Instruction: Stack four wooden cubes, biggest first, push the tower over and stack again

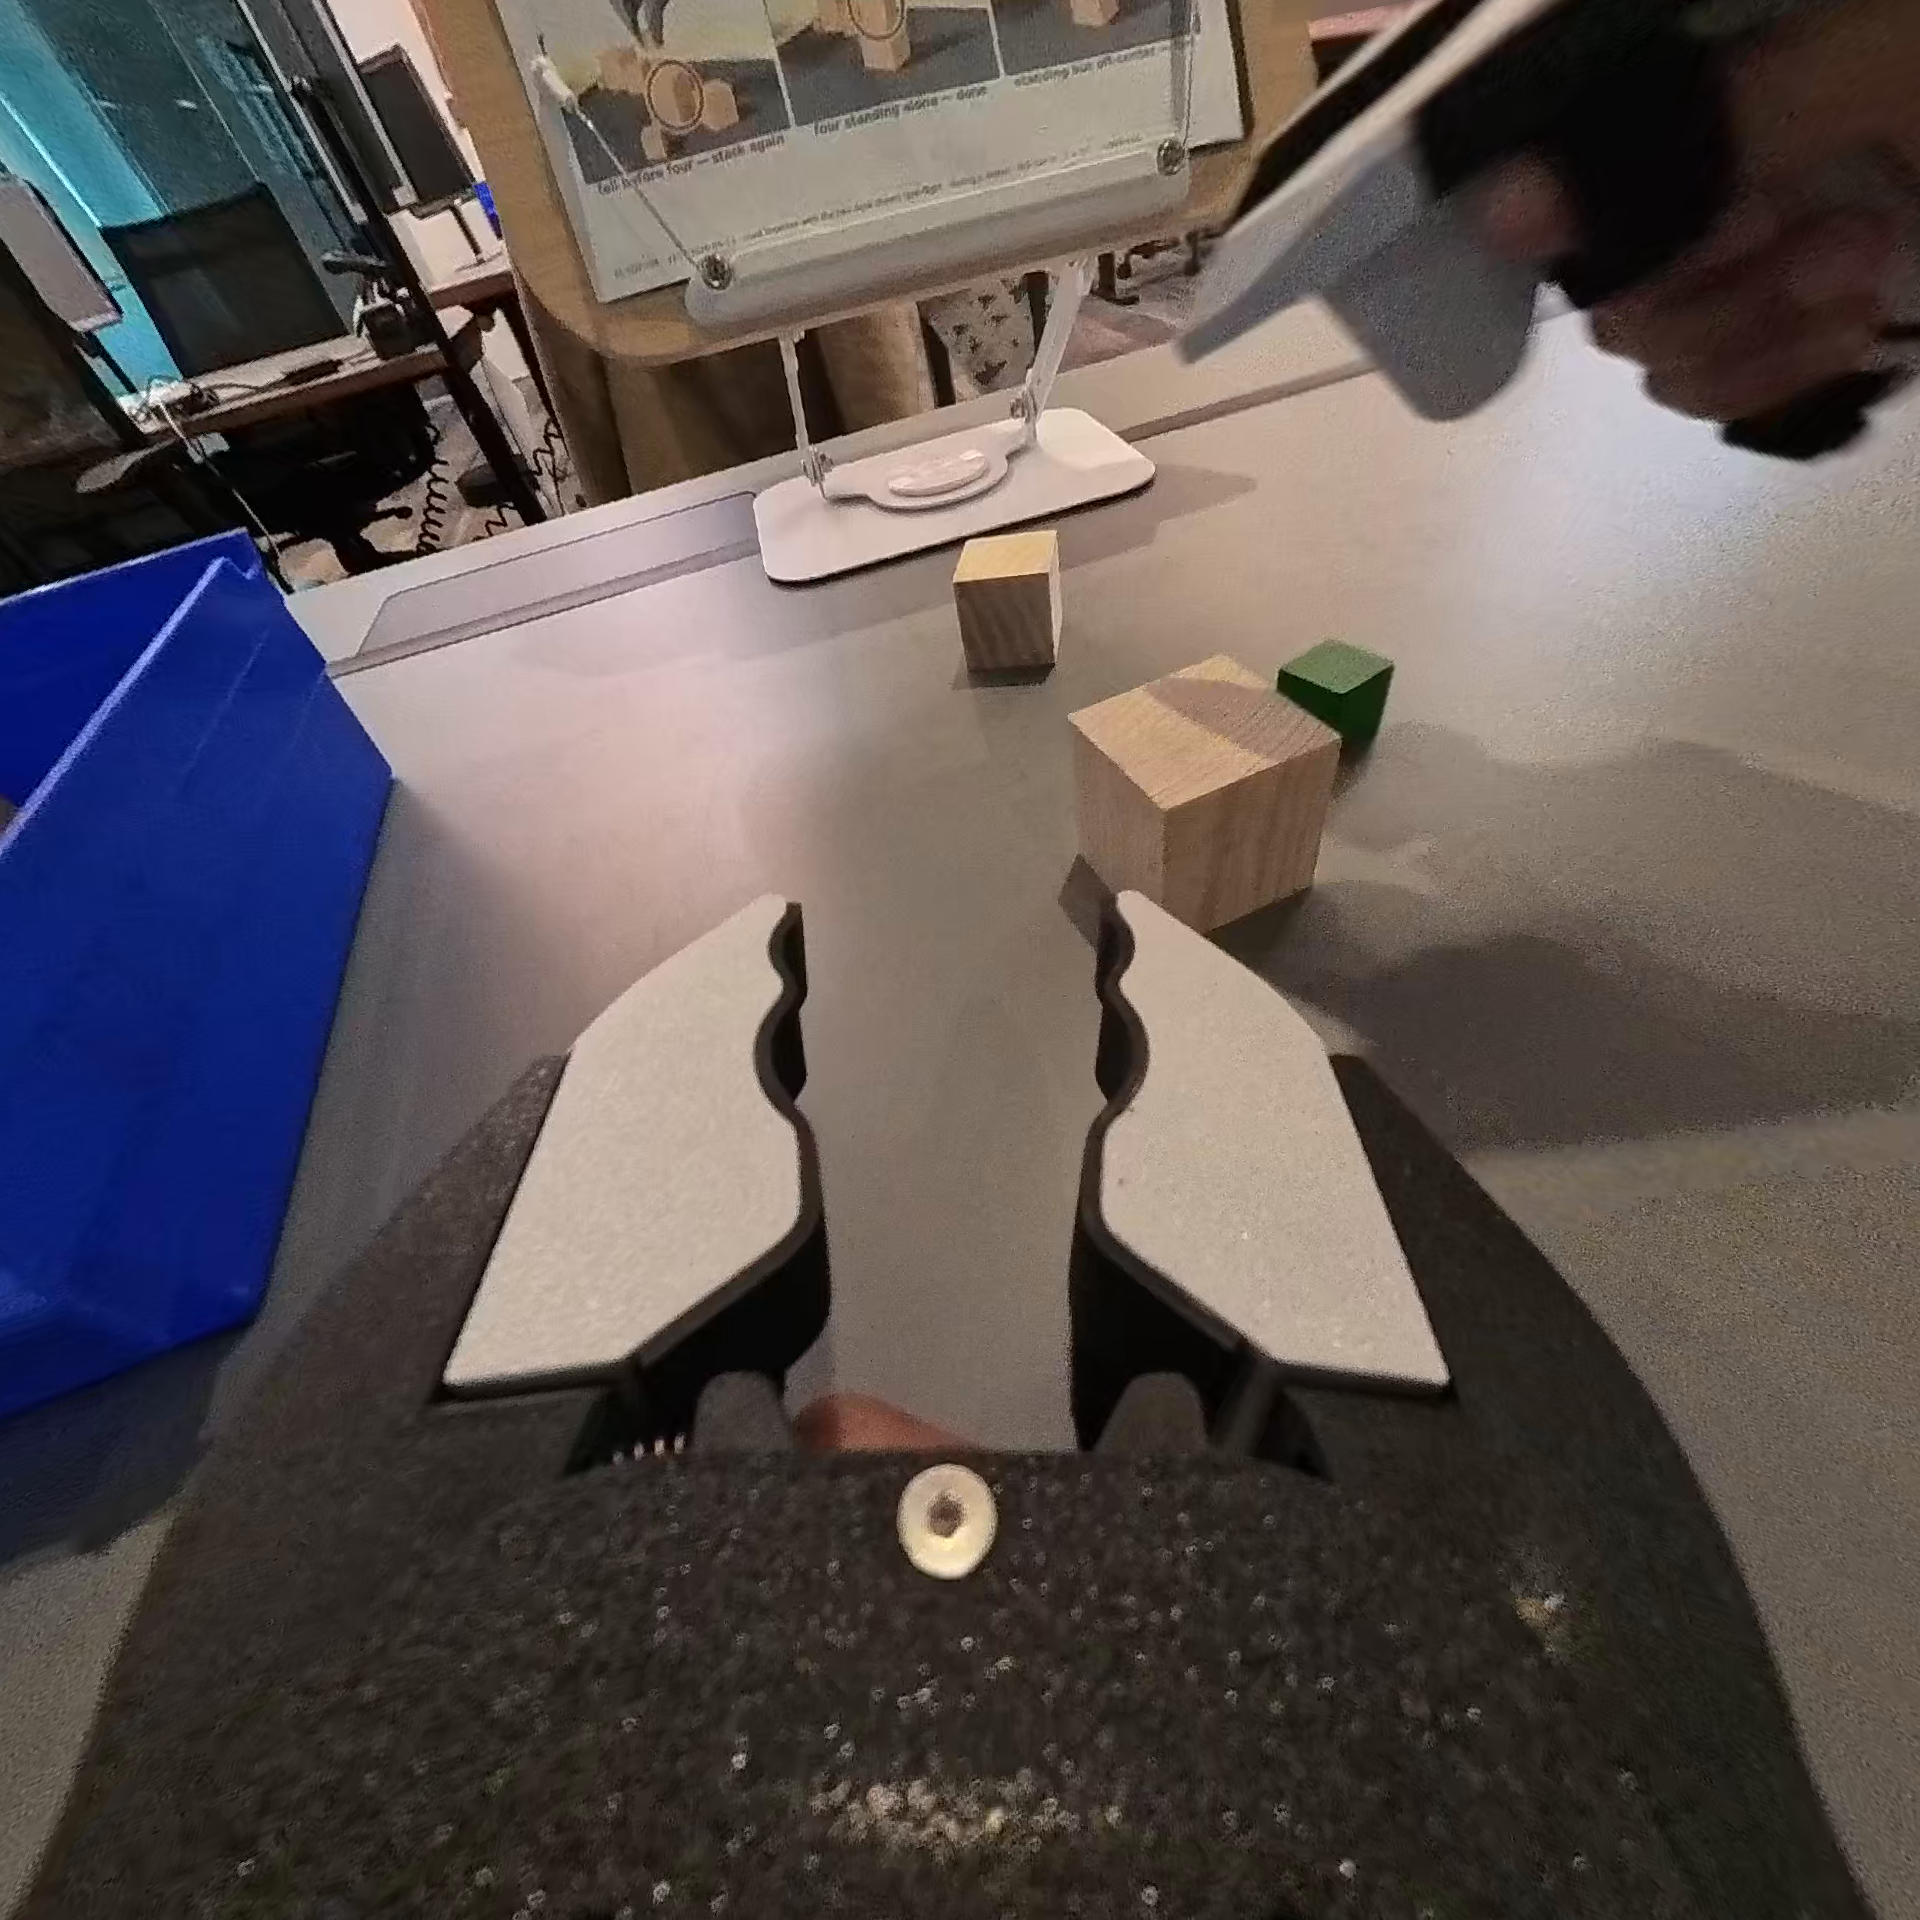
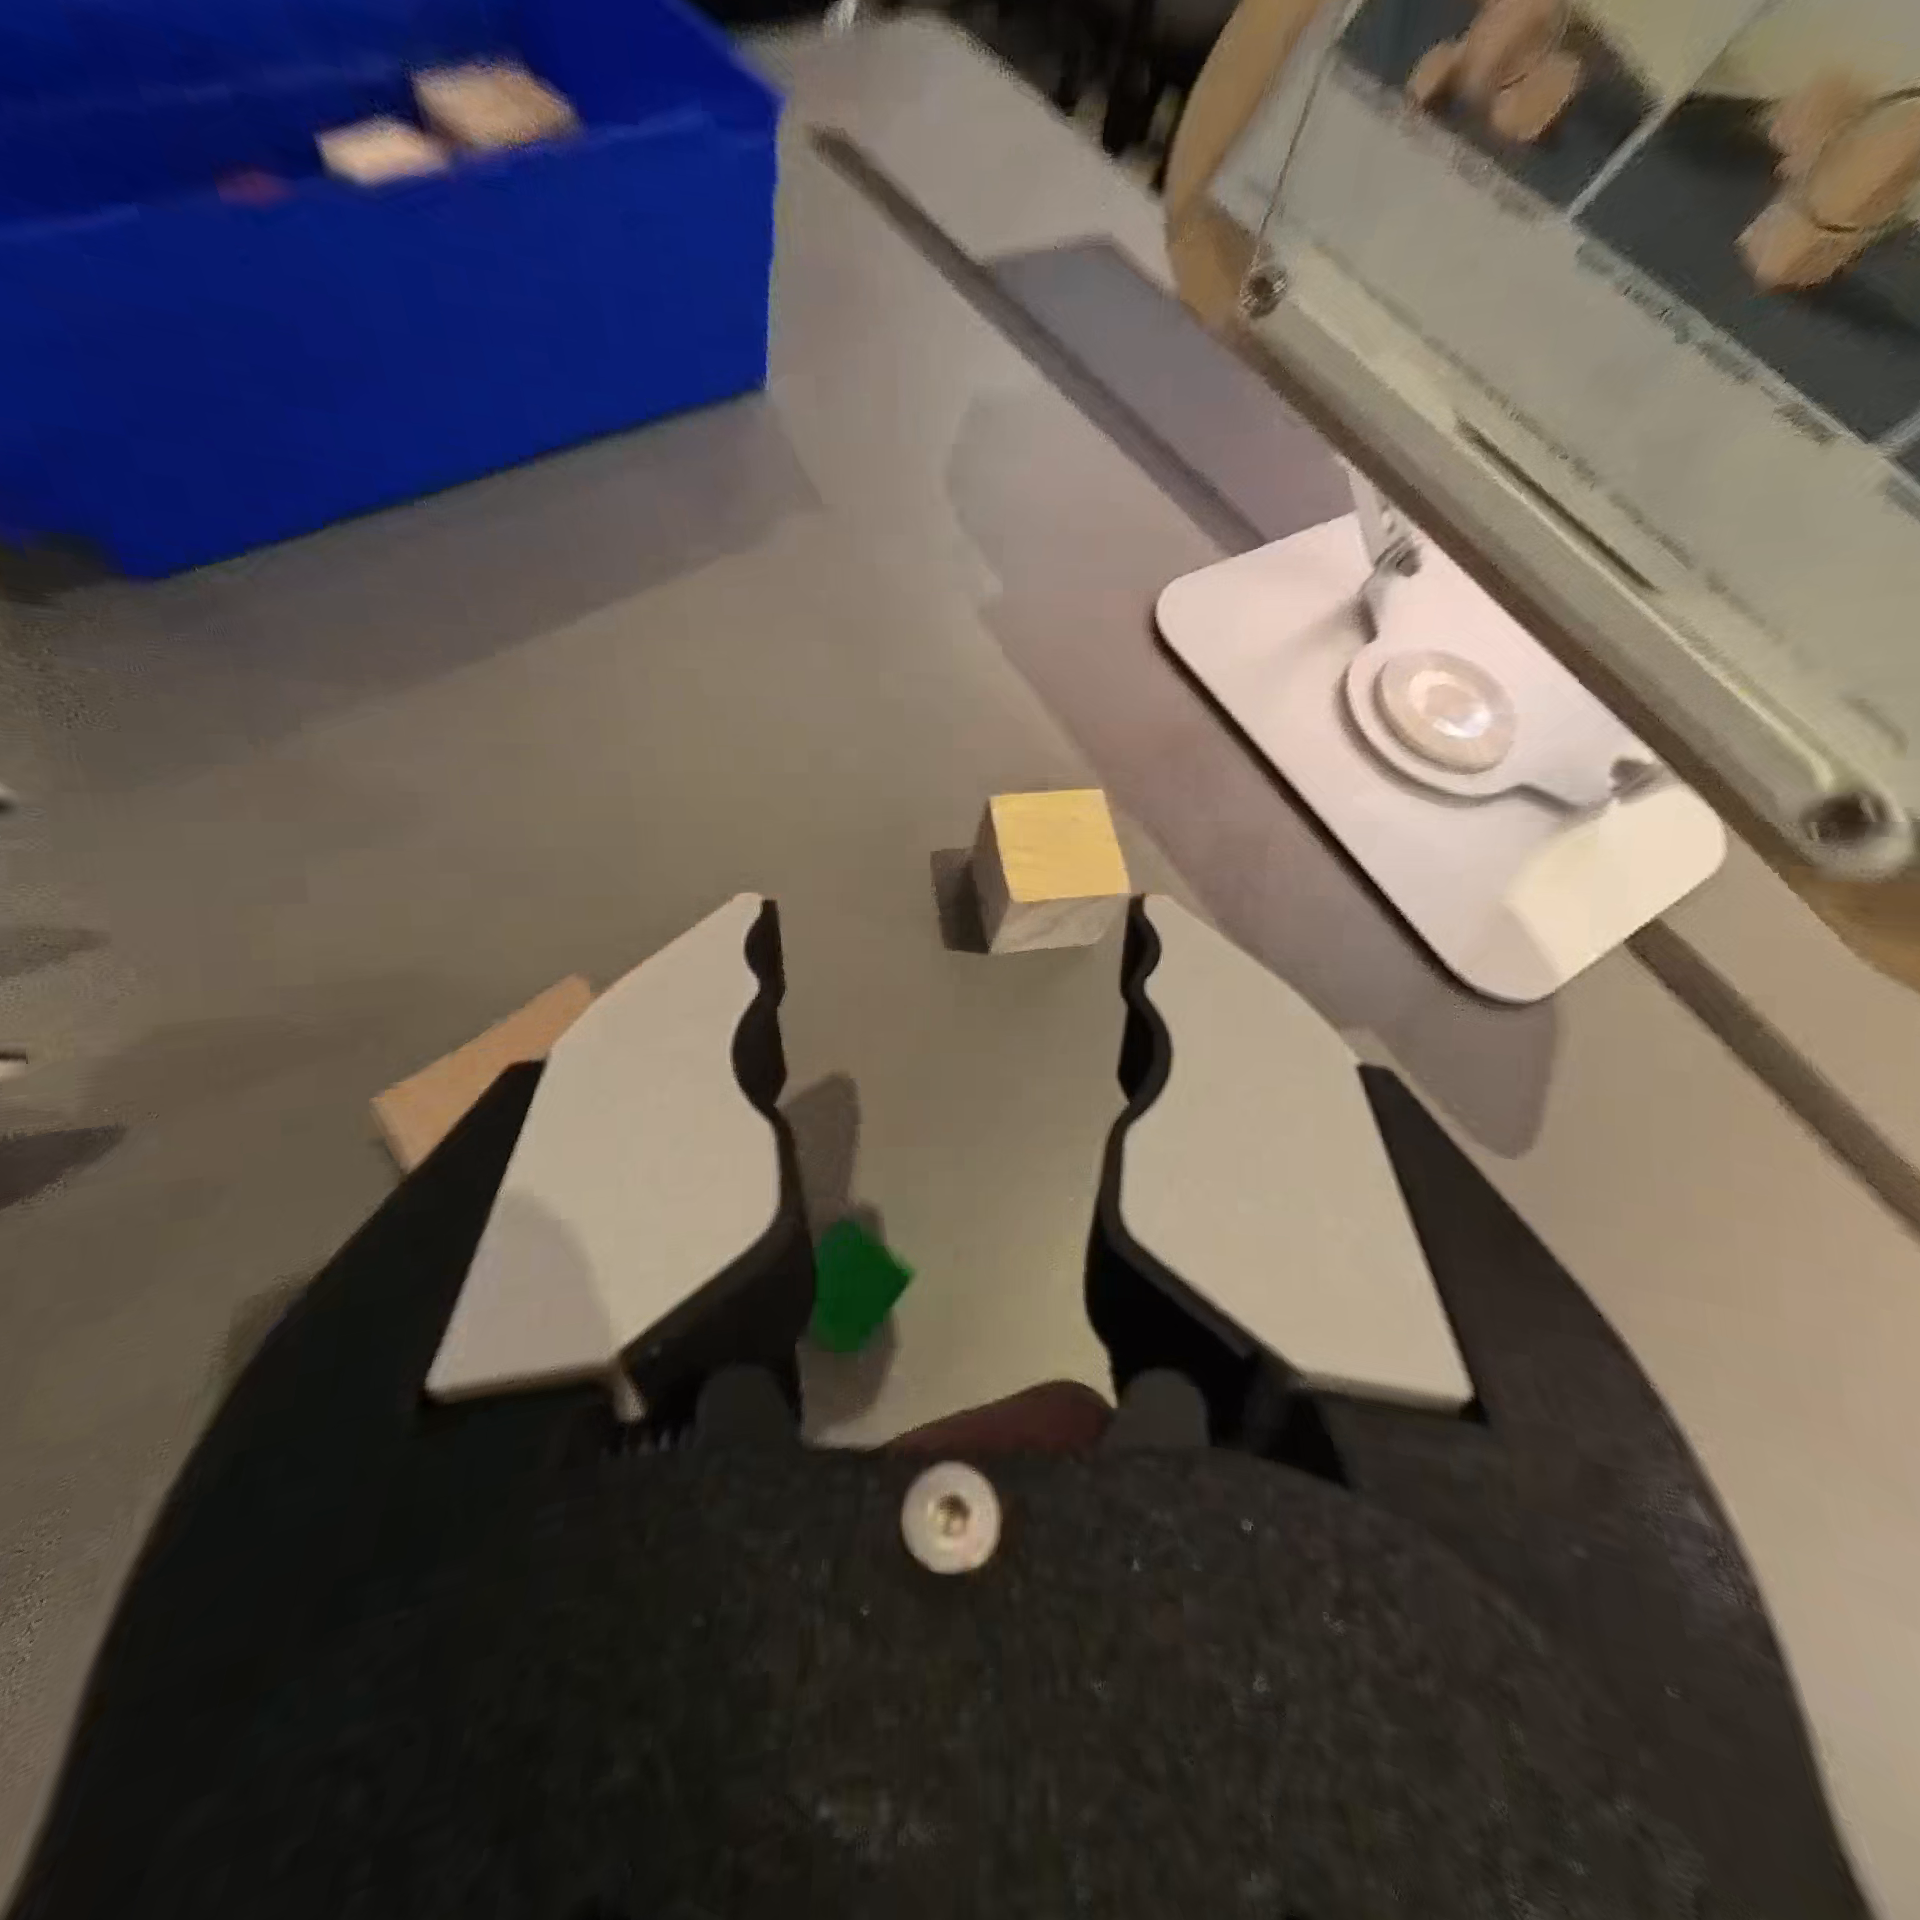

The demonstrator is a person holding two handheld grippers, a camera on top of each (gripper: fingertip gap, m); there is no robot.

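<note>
The left gripper point(image 1: 951, 925) hovers low over the grey table point(image 1: 623, 831), its jaws standing wide with nothing between them. Just past its right fingertip, at about one o'clock, sits the largest wooden cube point(image 1: 1205, 800), flat on the table. Touching or nearly touching that cube's far corner, further along one o'clock, is a small green cube point(image 1: 1337, 686). At twelve o'clock, apart from both, stands a medium cube with a yellow top point(image 1: 1008, 603), just in front of the white base of a document stand point(image 1: 956, 499). A blue bin point(image 1: 177, 883) fills the nine o'clock side.

The right gripper point(image 2: 951, 920) hangs higher, looking steeply down, its jaws also wide and empty. The green cube point(image 2: 857, 1283) shows on the table below, between the fingers near the left one. The yellow-topped cube point(image 2: 1055, 868) lies at twelve o'clock, just beyond the tips. The largest cube point(image 2: 478, 1070) peeks out at ten o'clock behind the left finger. The stand's base point(image 2: 1455, 748) is at two o'clock; the blue bin point(image 2: 416, 343), at eleven o'clock, holds two pale wooden blocks point(image 2: 447, 125). This view is blurred.

From the left wrist view, the right gripper point(image 1: 1382, 270) appears at one o'clock, high above the table.
</note>
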